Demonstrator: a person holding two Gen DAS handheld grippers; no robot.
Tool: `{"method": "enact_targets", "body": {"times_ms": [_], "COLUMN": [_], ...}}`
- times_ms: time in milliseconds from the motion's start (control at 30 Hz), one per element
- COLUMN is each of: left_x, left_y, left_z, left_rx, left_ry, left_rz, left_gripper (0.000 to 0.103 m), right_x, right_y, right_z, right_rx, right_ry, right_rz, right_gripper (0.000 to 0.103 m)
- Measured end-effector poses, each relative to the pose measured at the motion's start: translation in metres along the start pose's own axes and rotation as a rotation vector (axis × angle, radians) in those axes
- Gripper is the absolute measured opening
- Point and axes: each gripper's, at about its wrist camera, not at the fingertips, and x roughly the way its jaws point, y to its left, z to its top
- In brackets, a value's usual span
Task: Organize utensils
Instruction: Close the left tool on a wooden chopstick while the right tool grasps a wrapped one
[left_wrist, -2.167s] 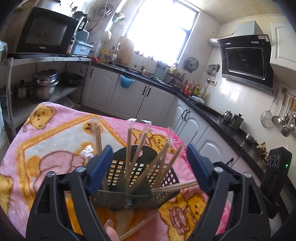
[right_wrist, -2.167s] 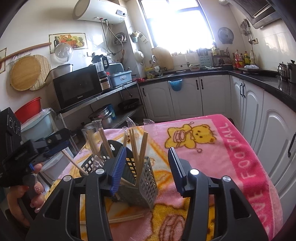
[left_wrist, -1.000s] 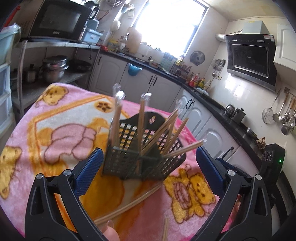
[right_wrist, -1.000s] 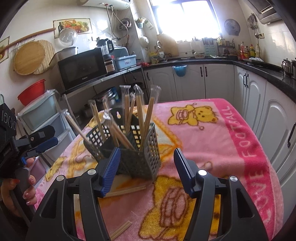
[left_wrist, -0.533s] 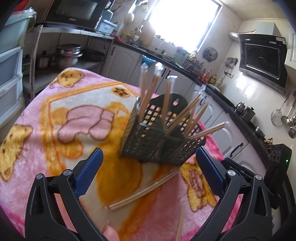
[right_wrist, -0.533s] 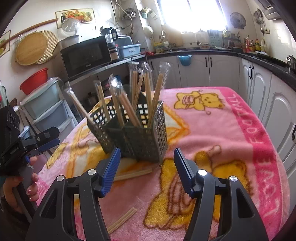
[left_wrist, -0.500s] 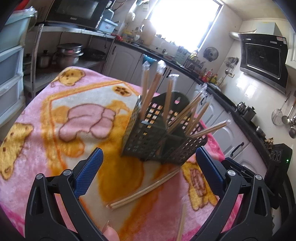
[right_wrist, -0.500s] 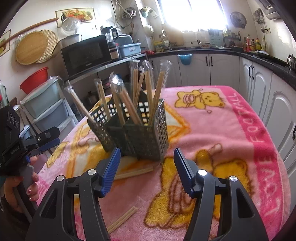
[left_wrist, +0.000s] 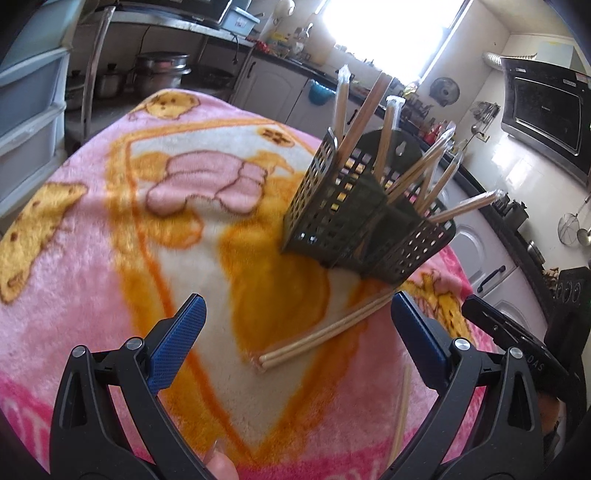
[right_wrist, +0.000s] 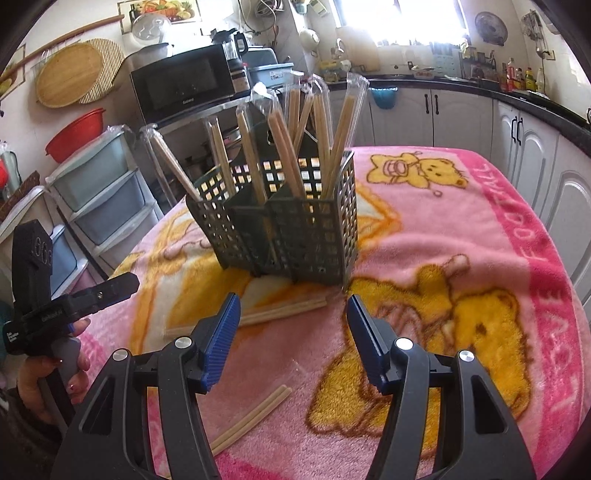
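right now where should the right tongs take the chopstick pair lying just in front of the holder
Probably mid-length, coming straight down from above. The pair lies flat on the blanket, running left to right across the view, so the open right tongs already straddle its narrow width. Its right end sits close to the holder, so stay toward the middle or left.

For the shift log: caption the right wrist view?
Open right gripper above loose chopstick pairs beside filled utensil caddy.

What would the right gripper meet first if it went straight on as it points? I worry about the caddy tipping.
Probably the loose chopsticks lying on the blanket, just short of the caddy. The right gripper is open and points down; depth is unclear.
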Motion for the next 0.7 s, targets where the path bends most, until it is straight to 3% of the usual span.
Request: {"method": "enact_targets", "body": {"times_ms": [167, 267, 333, 567, 700], "left_x": [0.009, 0.015, 0.019, 0.028, 0.03], "left_y": [0.006, 0.01, 0.014, 0.023, 0.022], "left_z": [-0.011, -0.017, -0.021, -0.031, -0.034], "left_rx": [-0.007, -0.018, -0.035, -0.081, -0.074], "left_ry": [0.04, 0.066, 0.087, 0.128, 0.127], "left_rz": [0.001, 0.001, -0.007, -0.024, -0.013], "left_gripper": [0.092, 0.081, 0.068, 0.056, 0.041], "right_x": [0.004, 0.006, 0.007, 0.013, 0.021], "right_y": [0.002, 0.002, 0.002, 0.0, -0.001], "right_z": [-0.006, -0.01, -0.012, -0.021, -0.028], "right_rx": [-0.002, -0.001, -0.001, 0.011, 0.018], "right_ry": [0.022, 0.032, 0.041, 0.075, 0.116], "right_rz": [0.001, 0.002, 0.0, 0.003, 0.015], "right_gripper": [0.058, 0.058, 0.058, 0.058, 0.058]}}
